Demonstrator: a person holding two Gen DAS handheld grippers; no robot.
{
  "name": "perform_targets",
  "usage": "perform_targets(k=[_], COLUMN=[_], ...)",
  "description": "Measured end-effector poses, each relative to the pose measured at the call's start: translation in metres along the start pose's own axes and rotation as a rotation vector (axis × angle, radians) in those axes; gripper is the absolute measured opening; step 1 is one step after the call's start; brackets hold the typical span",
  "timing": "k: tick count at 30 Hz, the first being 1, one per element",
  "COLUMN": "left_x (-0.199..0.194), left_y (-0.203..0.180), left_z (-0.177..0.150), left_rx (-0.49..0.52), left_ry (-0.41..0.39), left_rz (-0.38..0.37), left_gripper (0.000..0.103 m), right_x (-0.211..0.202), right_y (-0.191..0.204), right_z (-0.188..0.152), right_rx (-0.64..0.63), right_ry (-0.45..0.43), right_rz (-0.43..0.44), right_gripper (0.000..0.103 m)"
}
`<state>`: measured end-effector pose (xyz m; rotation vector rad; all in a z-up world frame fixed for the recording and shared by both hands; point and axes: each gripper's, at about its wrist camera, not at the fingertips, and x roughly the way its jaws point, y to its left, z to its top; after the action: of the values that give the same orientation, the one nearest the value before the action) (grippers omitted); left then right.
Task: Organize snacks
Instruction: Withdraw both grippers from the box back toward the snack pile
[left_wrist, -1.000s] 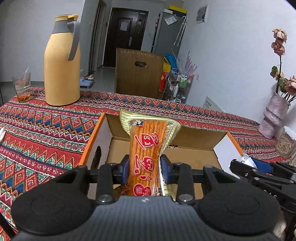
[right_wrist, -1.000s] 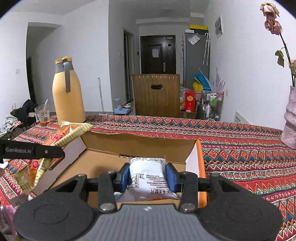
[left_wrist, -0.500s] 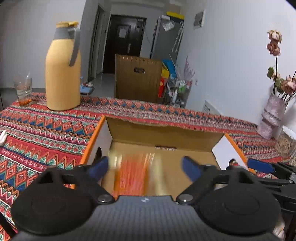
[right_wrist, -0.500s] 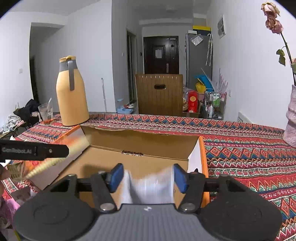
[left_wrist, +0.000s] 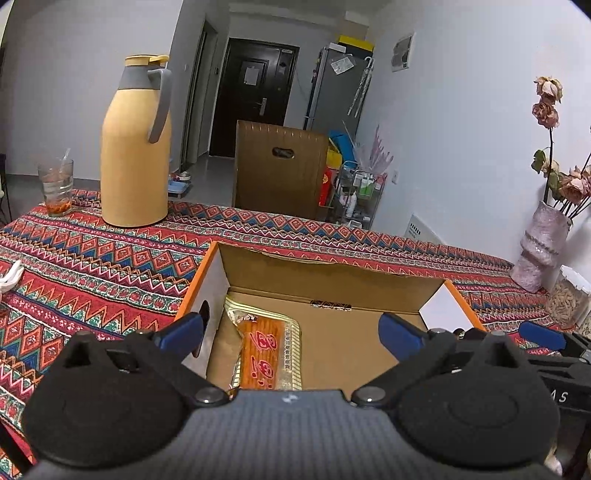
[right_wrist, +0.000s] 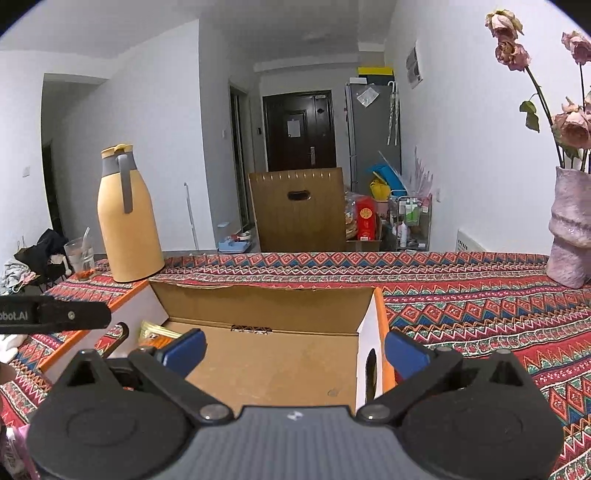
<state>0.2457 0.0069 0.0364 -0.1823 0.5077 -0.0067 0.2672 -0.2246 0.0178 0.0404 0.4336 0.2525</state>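
Hanging released over the open cardboard box (left_wrist: 332, 266), the left claw (left_wrist: 291, 328) has just spread its jaws, nothing between them; the orange snack packet (left_wrist: 264, 350) lies below on the box floor, left side. The right claw (right_wrist: 295, 349) has likewise just opened, empty. The box sits on the patterned worktop (left_wrist: 110, 258).

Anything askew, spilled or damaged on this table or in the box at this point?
Little stands out. The orange snack packet lies flat in the cardboard box, against its left wall. The box's back edge is slightly ragged. The flowers in the pink vase look wilted. Nothing spilled.
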Motion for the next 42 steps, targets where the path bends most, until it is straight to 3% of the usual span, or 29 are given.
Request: perform_targets(k=[19,31,42], left_x=[-0.059,-0.1,-0.117], left_y=[-0.012,-0.003,0.016], left_z=[0.004,-0.018,-0.054], left_rx=[0.045,0.063,0.062], left_ry=[-0.066,-0.06,0.013], left_rz=[0.003,0.017,0.037], left_gripper=[0.103,0.103,0.103], right_x=[-0.064,-0.11,-0.143], right_y=[0.012,0.025,0.028], right_z=[0.014,-0.011,-0.045], right_rx=[-0.033,-0.032,-0.013], right_ry=[-0.085,-0.064,-0.016], right_rz=[-0.028,-0.034,-0.044], right_gripper=[0.103,0.103,0.103])
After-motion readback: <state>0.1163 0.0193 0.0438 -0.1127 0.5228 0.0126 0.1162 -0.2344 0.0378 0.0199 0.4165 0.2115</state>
